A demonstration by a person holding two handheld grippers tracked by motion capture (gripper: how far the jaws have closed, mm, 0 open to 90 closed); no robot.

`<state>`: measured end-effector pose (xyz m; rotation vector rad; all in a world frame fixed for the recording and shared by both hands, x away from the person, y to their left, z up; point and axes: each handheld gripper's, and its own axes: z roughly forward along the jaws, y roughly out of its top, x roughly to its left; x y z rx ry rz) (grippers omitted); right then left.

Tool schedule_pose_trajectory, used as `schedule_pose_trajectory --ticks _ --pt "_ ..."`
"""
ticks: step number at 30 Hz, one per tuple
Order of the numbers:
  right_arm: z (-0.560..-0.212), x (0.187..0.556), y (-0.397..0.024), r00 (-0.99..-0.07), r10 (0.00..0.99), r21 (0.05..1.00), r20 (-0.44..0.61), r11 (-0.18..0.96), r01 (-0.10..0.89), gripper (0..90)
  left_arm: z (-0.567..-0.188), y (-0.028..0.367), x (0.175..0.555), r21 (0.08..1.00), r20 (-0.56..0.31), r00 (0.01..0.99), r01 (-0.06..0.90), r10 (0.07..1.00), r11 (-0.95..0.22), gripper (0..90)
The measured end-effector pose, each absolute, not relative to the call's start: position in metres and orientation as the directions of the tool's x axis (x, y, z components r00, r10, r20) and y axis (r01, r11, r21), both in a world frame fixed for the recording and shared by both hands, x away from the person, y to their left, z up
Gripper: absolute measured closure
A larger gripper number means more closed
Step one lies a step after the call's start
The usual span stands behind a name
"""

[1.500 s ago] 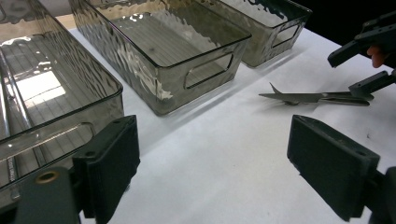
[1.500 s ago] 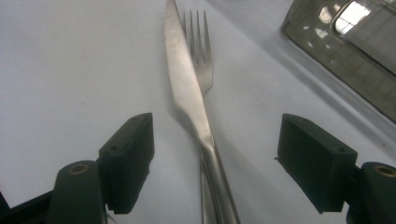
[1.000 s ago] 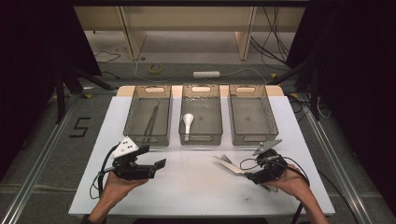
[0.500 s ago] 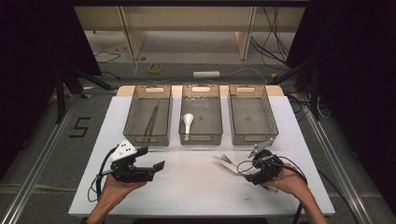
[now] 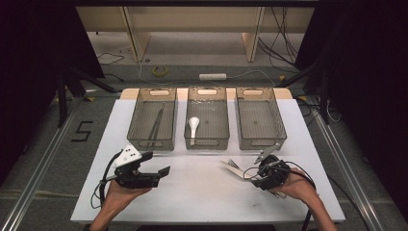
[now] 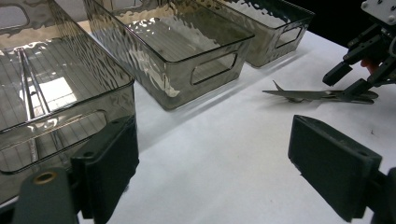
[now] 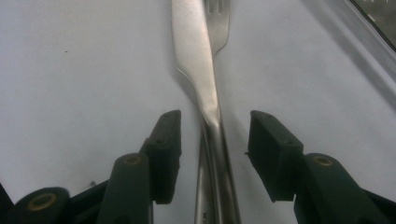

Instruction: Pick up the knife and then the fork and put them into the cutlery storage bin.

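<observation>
A steel knife [image 7: 194,46] and a fork [image 7: 218,18] lie together on the white table, pointing away from me in the right gripper view. Their handles run between the jaws of my right gripper [image 7: 215,121]. Those jaws have just been closing but still stand a little off the metal on both sides. From above, the right gripper [image 5: 254,174] sits at the cutlery's [image 5: 233,166] right end. My left gripper [image 5: 158,162] hovers at the front left. It is wide open with nothing in it [image 6: 212,135].
Three smoky plastic trays stand in a row at the back. The left tray [image 5: 137,115] holds thin metal sticks [image 5: 156,124]. The middle tray [image 5: 207,144] holds a white spoon [image 5: 193,126]. Nothing lies in the right tray [image 5: 262,142]. The table edge runs close behind both hands.
My right gripper has settled lower over the cutlery handles and its jaws have narrowed around them. The left gripper has stayed where it was.
</observation>
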<state>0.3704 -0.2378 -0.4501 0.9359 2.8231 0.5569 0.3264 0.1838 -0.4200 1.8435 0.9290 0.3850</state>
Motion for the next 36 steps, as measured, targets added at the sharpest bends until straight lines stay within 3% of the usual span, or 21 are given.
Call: schedule_pose_trajectory --ticks 10,36 --pt "-0.4519 0.3710 -0.2363 -0.807 0.591 0.344 0.002 0.757 0.556 65.0 -0.4213 0.1805 0.3247 0.879 -0.118 0.667 0.415 0.736 -0.235 15.6" --pt "-0.4572 0.3770 -0.2298 -0.820 0.572 0.287 0.005 0.785 0.549 75.7 -0.4216 0.1783 0.3241 0.879 -0.099 0.673 0.404 0.733 -0.253 15.6"
